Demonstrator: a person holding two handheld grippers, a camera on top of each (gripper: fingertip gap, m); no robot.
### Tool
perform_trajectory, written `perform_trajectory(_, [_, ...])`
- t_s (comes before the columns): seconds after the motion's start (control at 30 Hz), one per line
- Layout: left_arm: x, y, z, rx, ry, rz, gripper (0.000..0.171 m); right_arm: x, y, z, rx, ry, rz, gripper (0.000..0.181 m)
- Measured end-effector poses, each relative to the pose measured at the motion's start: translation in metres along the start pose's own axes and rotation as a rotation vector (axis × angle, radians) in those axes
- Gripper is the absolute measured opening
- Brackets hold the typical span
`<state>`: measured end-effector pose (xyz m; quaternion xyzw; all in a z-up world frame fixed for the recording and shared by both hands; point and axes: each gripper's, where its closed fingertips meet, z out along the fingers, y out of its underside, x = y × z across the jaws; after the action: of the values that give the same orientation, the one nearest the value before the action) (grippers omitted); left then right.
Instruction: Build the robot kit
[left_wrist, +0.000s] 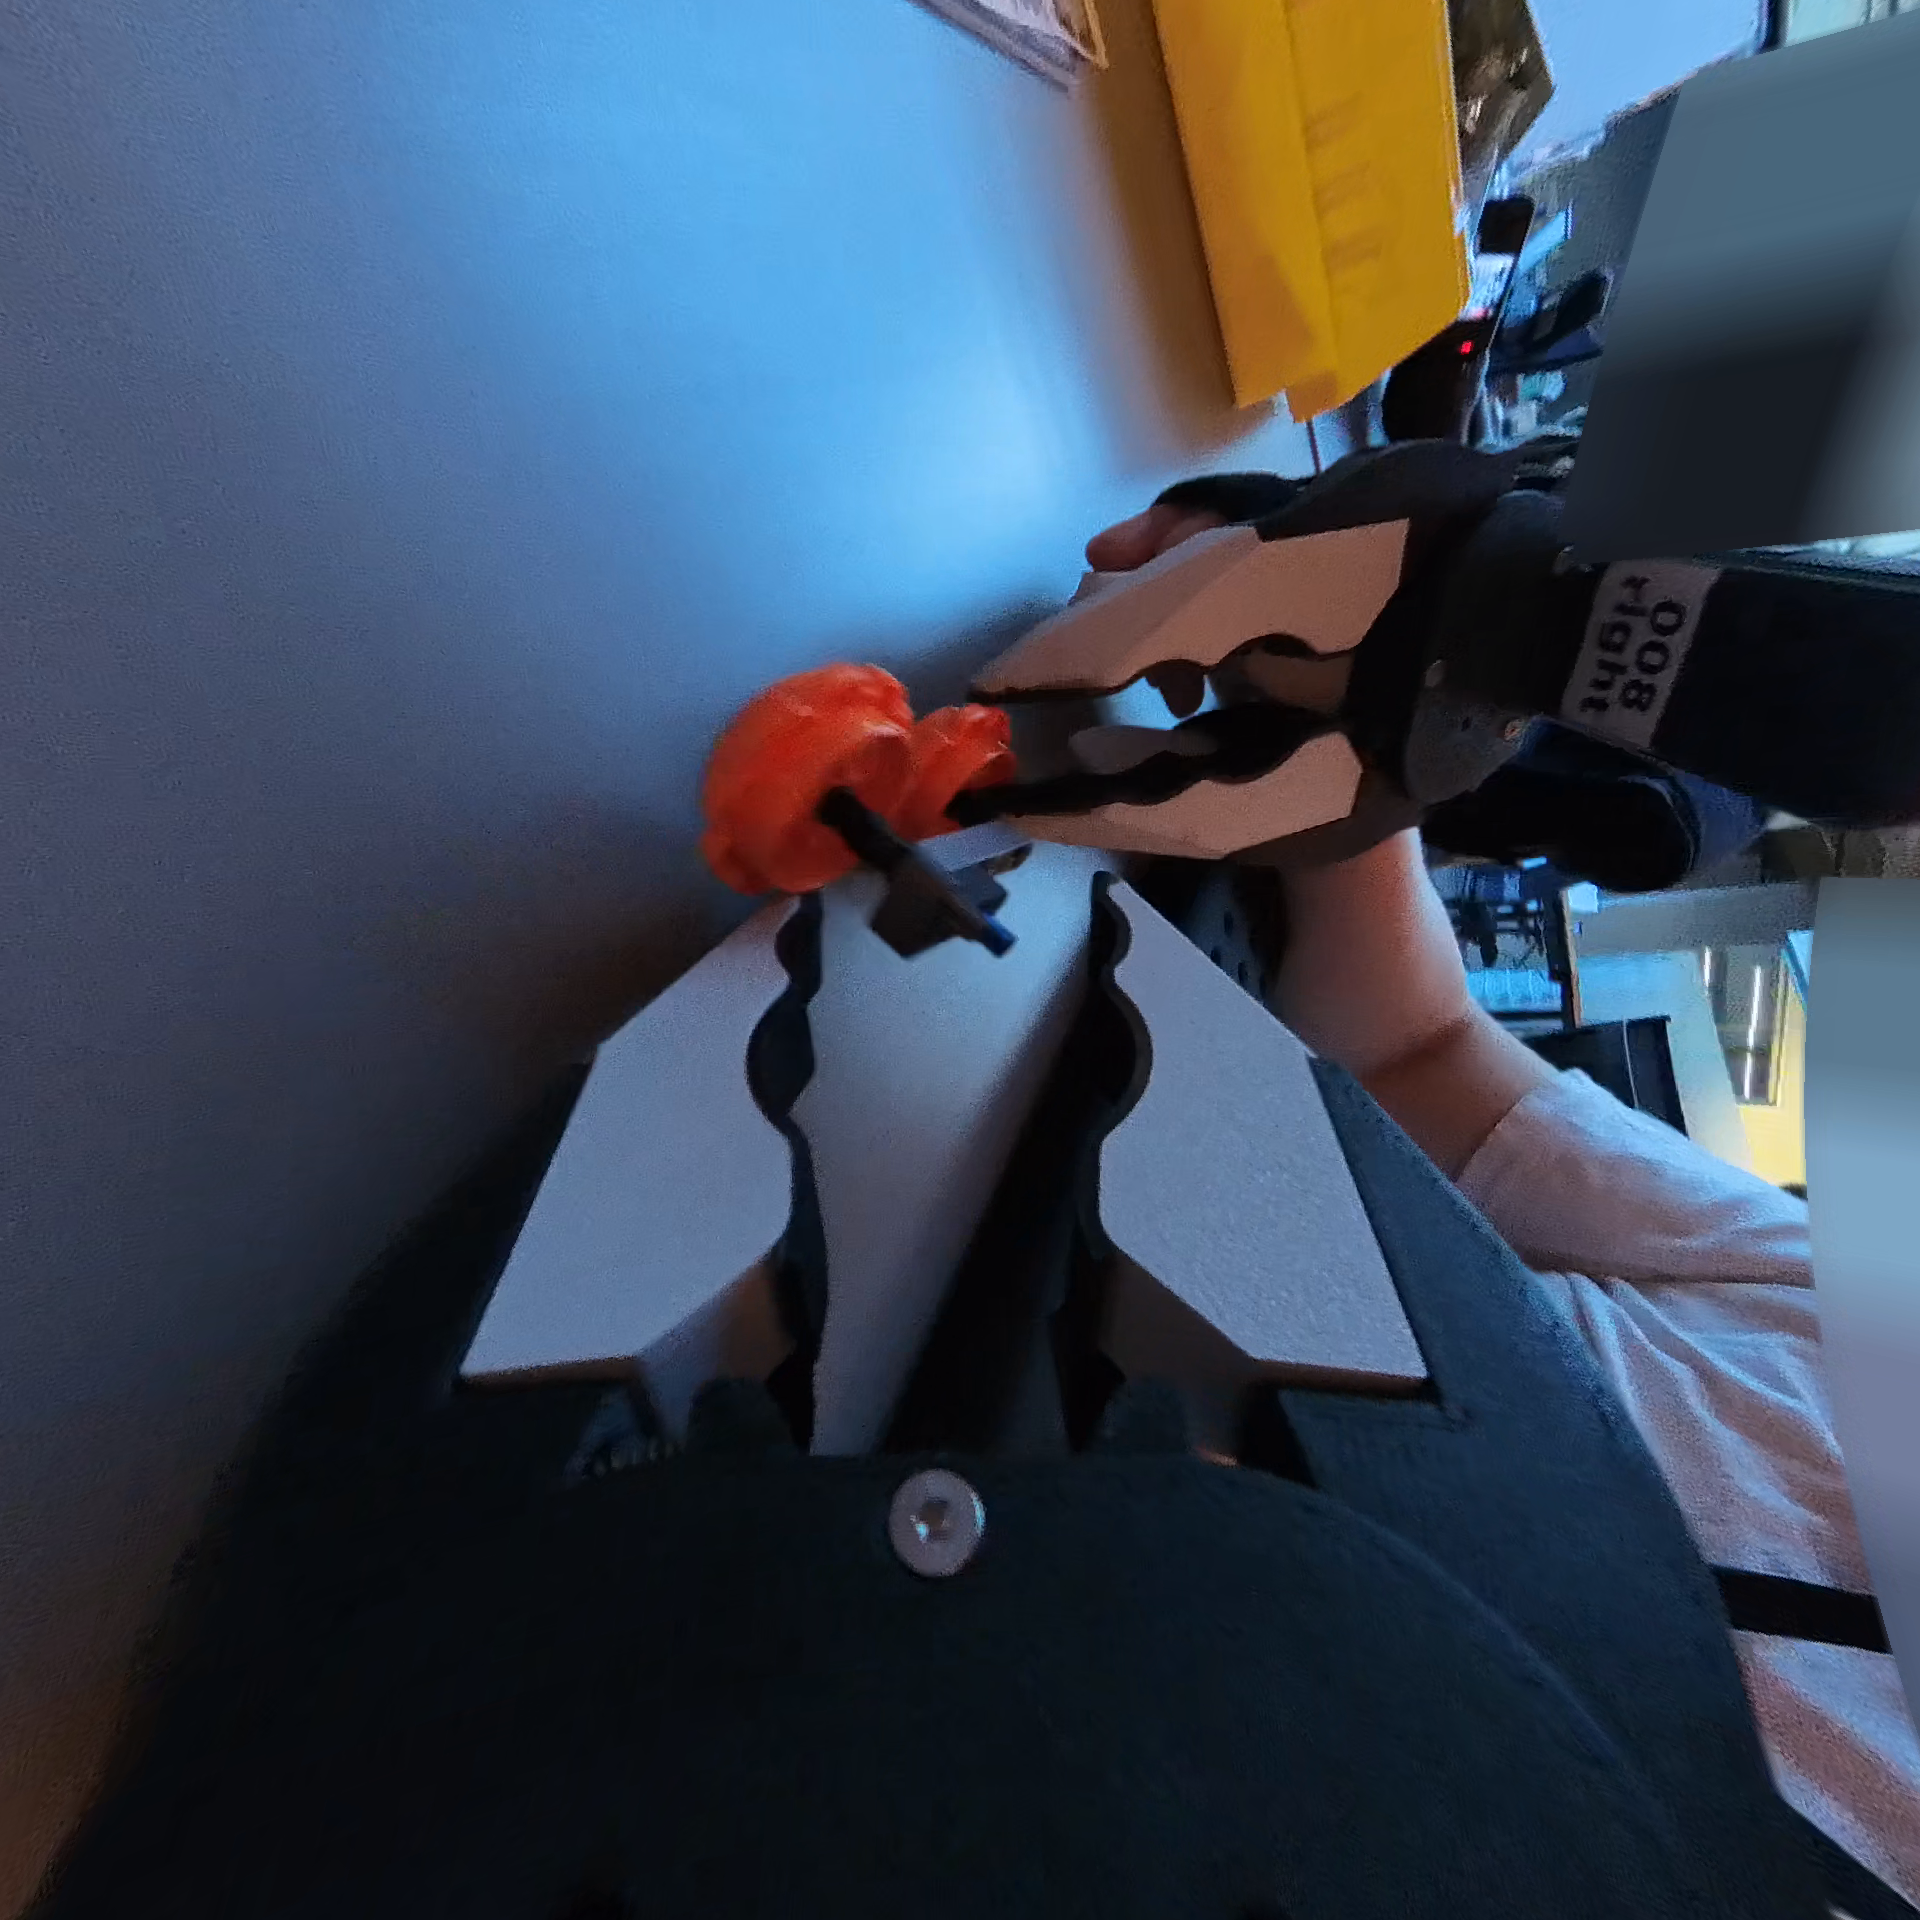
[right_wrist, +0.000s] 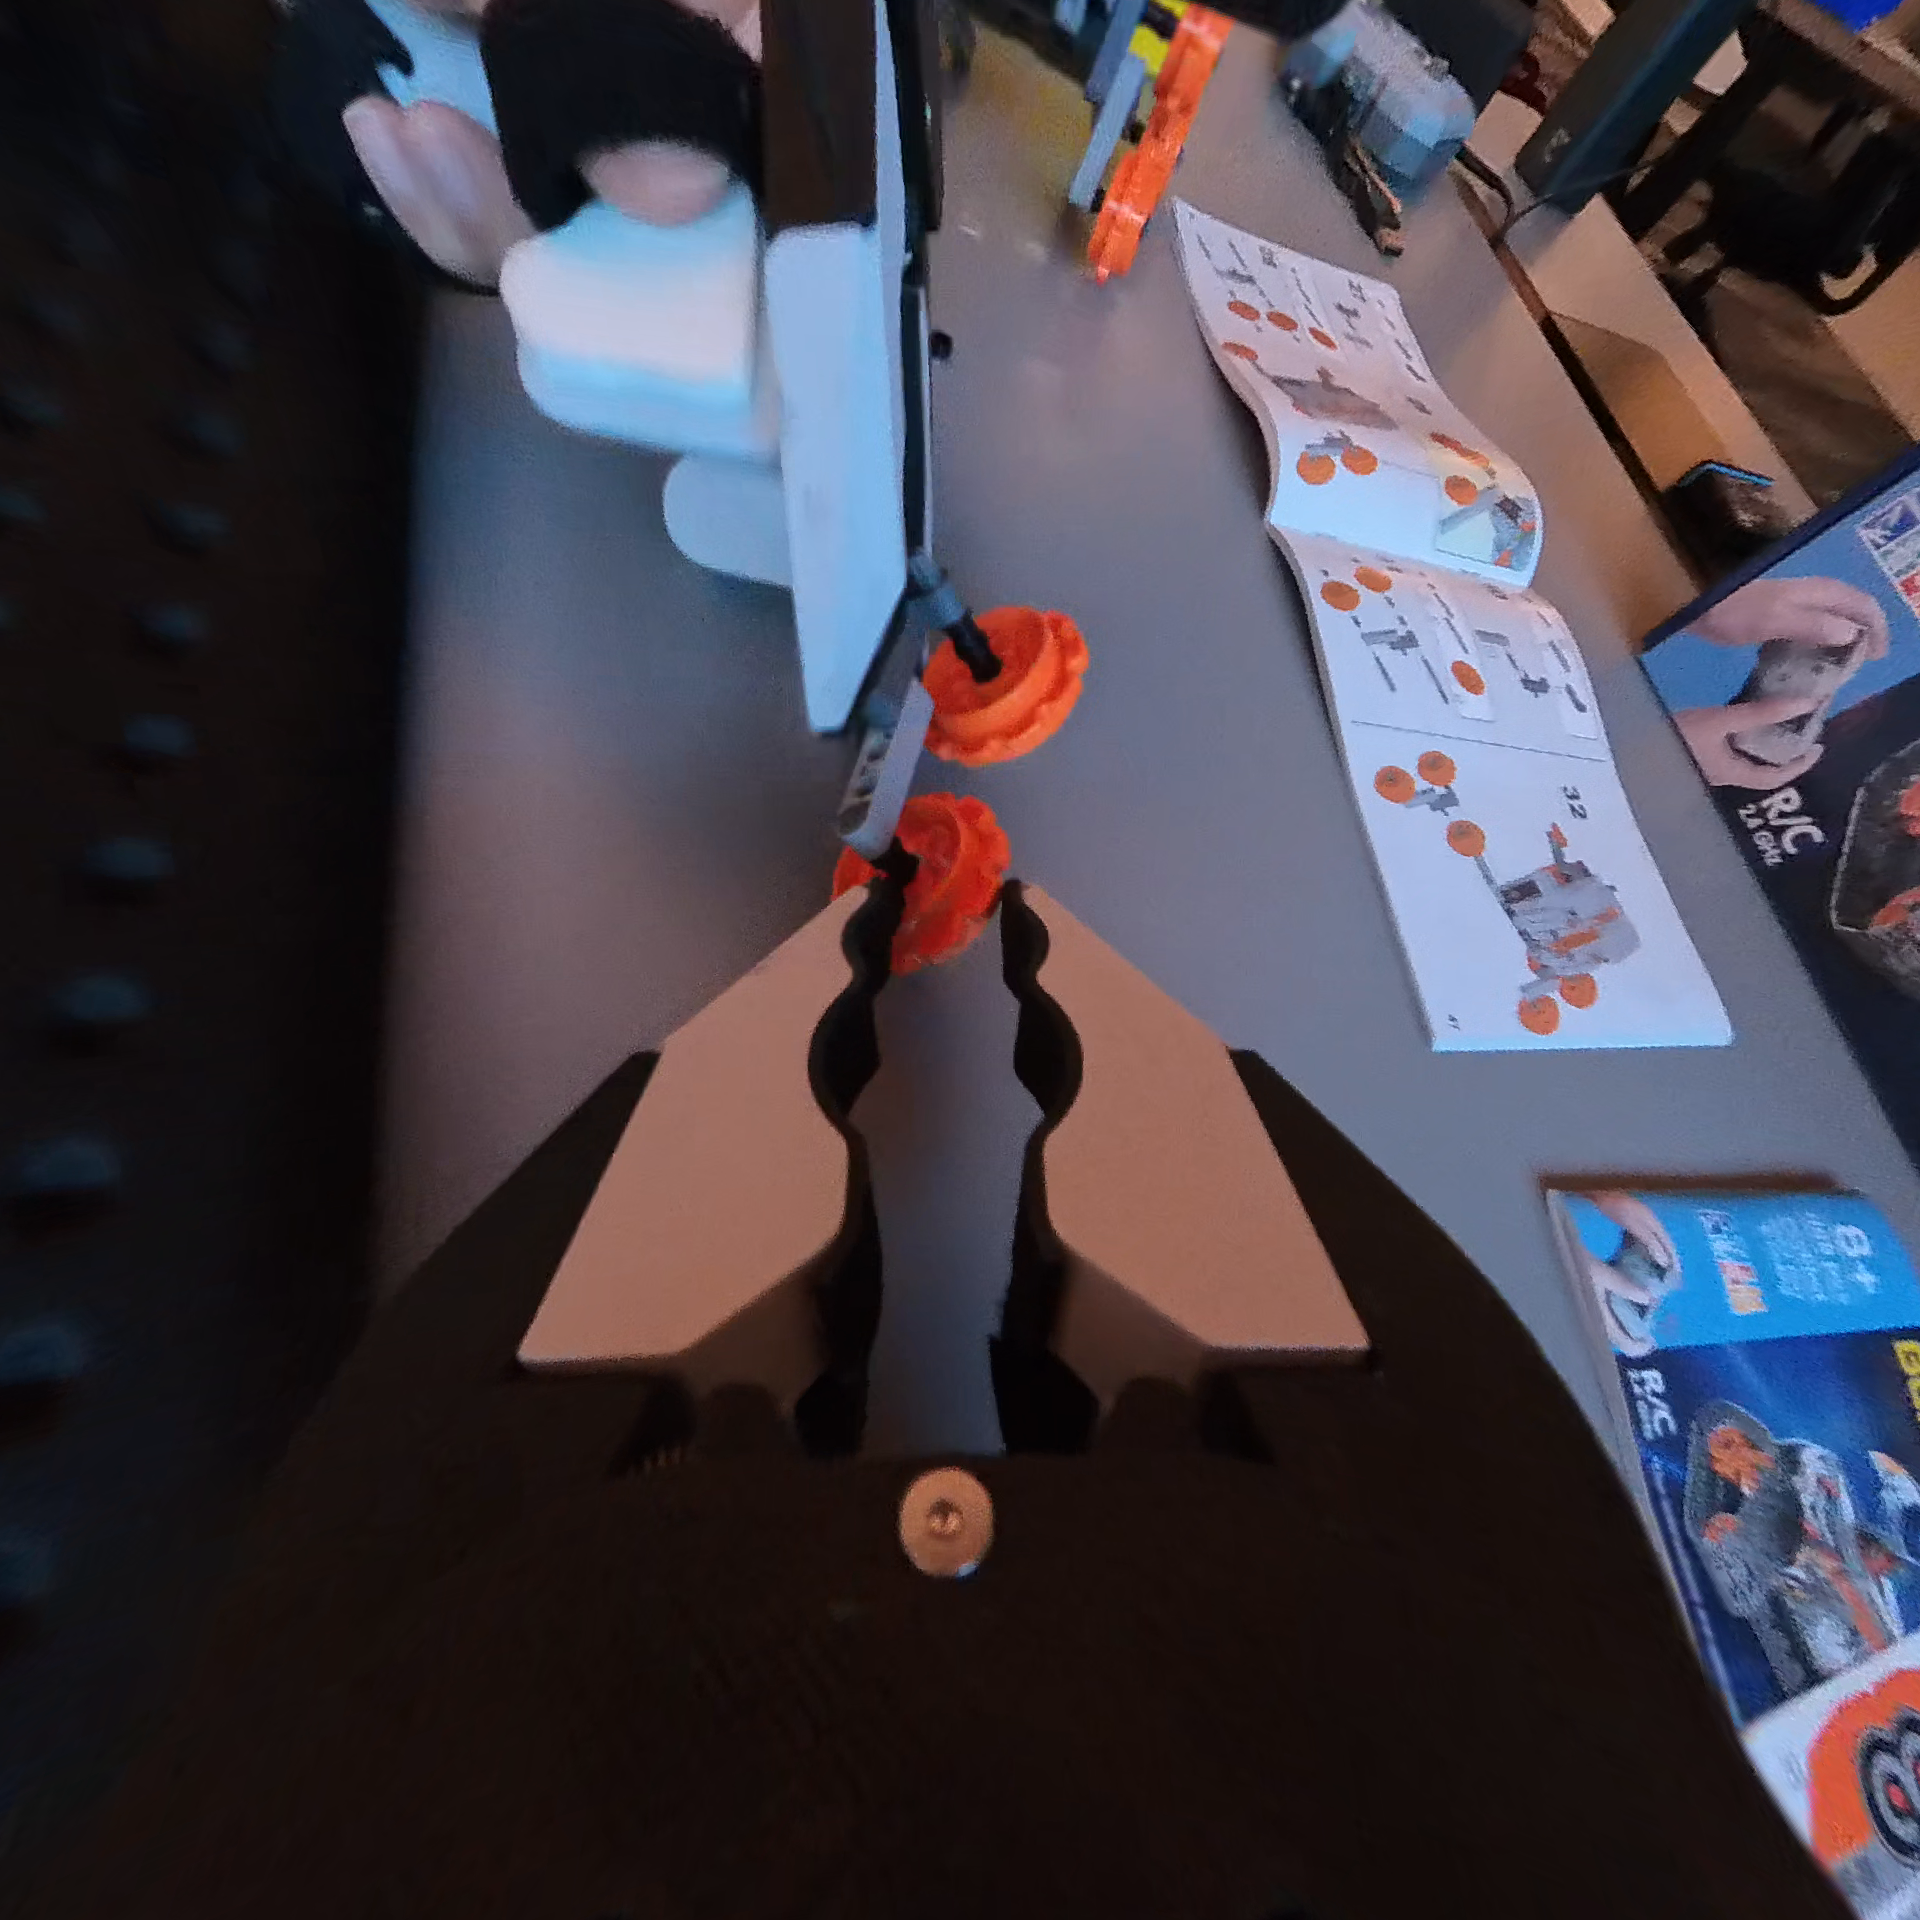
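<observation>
A small grey beam assembly (right_wrist: 883, 774) carries two orange wheels on black axles and hangs just above the grey table (right_wrist: 1143, 831). My left gripper (left_wrist: 951, 894) holds its dark grey end piece (left_wrist: 925, 909) at the fingertips. The far wheel (left_wrist: 800, 779) sticks out past them. In the right wrist view the left gripper (right_wrist: 873, 707) comes down from above, seen edge-on. My right gripper (right_wrist: 932, 899) has its tips closed around the near orange wheel (right_wrist: 940, 883). It also shows in the left wrist view (left_wrist: 992, 753), coming in from the right.
An open instruction booklet (right_wrist: 1455, 644) lies to the right on the table, with two picture boxes (right_wrist: 1766, 1455) beyond it. An orange and grey build (right_wrist: 1143, 135) stands at the back. A black perforated panel (right_wrist: 156, 727) lies on the left. A yellow packet (left_wrist: 1320, 187) lies farther off. Less than 4 cm separates the two grippers' tips. The yellow packet (left_wrist: 1320, 187) is about equally far from each gripper, around 40 cm.
</observation>
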<state>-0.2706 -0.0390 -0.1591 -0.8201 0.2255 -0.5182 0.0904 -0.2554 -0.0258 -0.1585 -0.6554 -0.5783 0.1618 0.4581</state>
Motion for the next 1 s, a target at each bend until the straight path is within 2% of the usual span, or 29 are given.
perform_trajectory(0.07, [-0.001, 0.002, -0.009, 0.028, 0.015, -0.021, 0.056, -0.002, -0.002, 0.003, 0.019, -0.035, 0.043, 0.02])
perform_trajectory(0.2, [-0.003, 0.008, -0.02, 0.074, 0.053, -0.049, 0.048, -0.001, -0.003, 0.004, 0.026, -0.061, 0.106, 0.017])
perform_trajectory(0.27, [-0.002, 0.011, -0.025, 0.062, 0.056, -0.035, 0.044, 0.002, -0.007, 0.003, 0.043, -0.031, 0.054, 0.014])
perform_trajectory(0.33, [-0.005, 0.008, -0.038, 0.092, 0.009, 0.012, 0.044, 0.008, -0.009, 0.0, 0.045, 0.037, -0.083, 0.011])
perform_trajectory(0.4, [-0.004, 0.0, -0.051, 0.138, -0.053, 0.126, 0.042, 0.006, -0.016, -0.003, 0.058, 0.074, -0.294, 0.01])
perform_trajectory(0.47, [0.002, -0.01, -0.059, 0.179, -0.113, 0.343, 0.045, 0.001, -0.012, -0.003, 0.038, 0.087, -0.509, 0.012])
perform_trajectory(0.53, [0.014, -0.02, -0.061, 0.259, -0.153, 0.581, 0.055, -0.003, -0.012, -0.005, 0.062, 0.086, -0.592, 0.013])
perform_trajectory(0.63, [0.027, -0.021, -0.053, 0.302, -0.212, 0.837, 0.058, -0.012, -0.019, -0.014, 0.127, 0.042, -0.541, 0.017])
perform_trajectory(0.73, [0.028, -0.011, -0.036, 0.224, -0.228, 0.912, 0.067, -0.016, -0.025, -0.025, 0.171, 0.048, -0.507, 0.022])
perform_trajectory(0.8, [0.033, -0.005, -0.027, 0.188, -0.202, 0.954, 0.061, -0.012, -0.014, -0.027, 0.126, 0.048, -0.422, 0.028])
perform_trajectory(0.87, [0.037, -0.003, -0.022, 0.165, -0.216, 1.041, 0.044, -0.014, -0.001, -0.028, 0.078, -0.007, -0.279, 0.027])
perform_trajectory(0.9, [0.037, -0.003, -0.019, 0.15, -0.235, 1.086, 0.04, -0.014, 0.001, -0.029, 0.076, -0.023, -0.199, 0.027])
perform_trajectory(1.0, [0.032, 0.003, -0.007, 0.051, -0.275, 1.151, 0.043, -0.02, -0.002, -0.029, 0.096, -0.06, -0.065, 0.032])
